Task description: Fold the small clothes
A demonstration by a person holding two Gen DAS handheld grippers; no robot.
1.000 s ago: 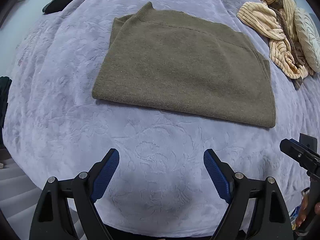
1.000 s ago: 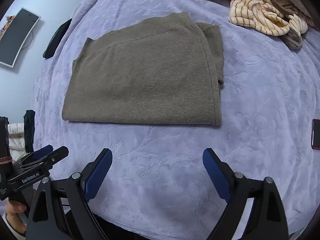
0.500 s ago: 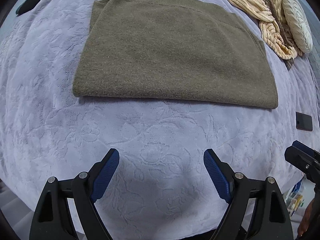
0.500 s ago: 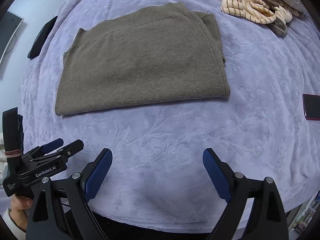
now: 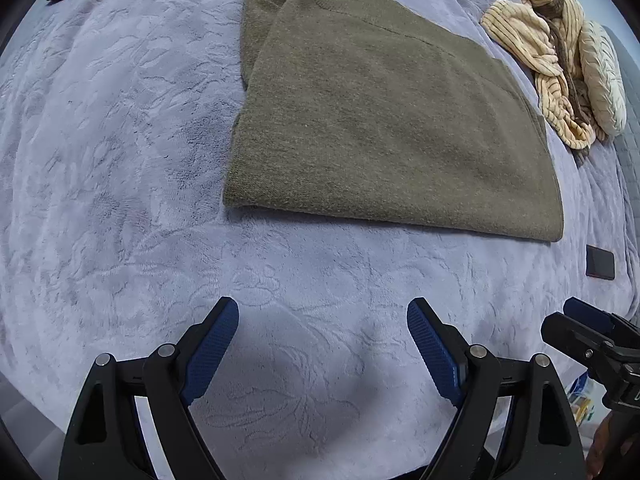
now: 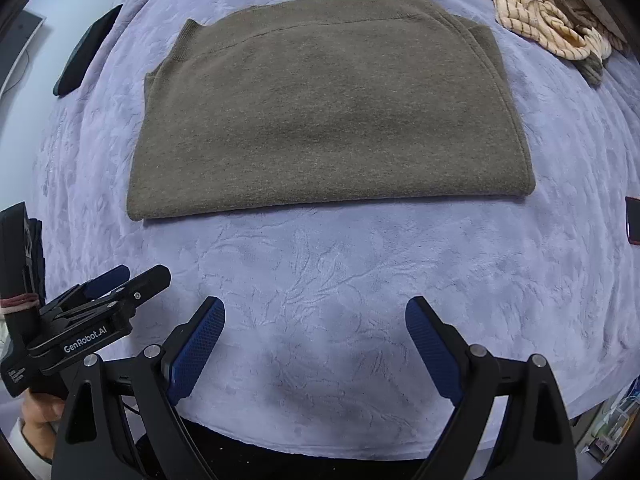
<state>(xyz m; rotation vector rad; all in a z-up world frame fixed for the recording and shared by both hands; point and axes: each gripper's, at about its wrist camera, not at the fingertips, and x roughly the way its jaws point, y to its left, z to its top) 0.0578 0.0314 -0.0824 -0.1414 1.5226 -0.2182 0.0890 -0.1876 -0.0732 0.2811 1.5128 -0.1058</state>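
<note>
- Left wrist view: the left gripper (image 5: 322, 344) has its fingers (image 5: 212, 344) spread wide and empty, hanging over bare lilac bedspread (image 5: 100, 160). The olive sweater (image 5: 384, 120) lies flat and partly folded beyond the fingers, toward the far right; its near folded edge is well apart from both tips. The right gripper (image 5: 588, 332) shows at the right margin. A dark phone (image 5: 599, 263) lies near the sweater's near right corner; a striped garment (image 5: 536, 48) is heaped at the far right.
- Risk here: with the fingers offset left of the garment, a pinch is likely to take only the top layer at the near left corner, or to gather plush bedspread along with it, pulling the fold askew.
- Right wrist view: the right gripper (image 6: 314, 340) is likewise wide apart and holds nothing. The sweater (image 6: 328, 120) sits squarely ahead on the far side, clear of the tips.
- Risk here: uneven lifts by the two hands would skew the next fold; the phone (image 6: 633, 220) at the right could be swept.
</note>
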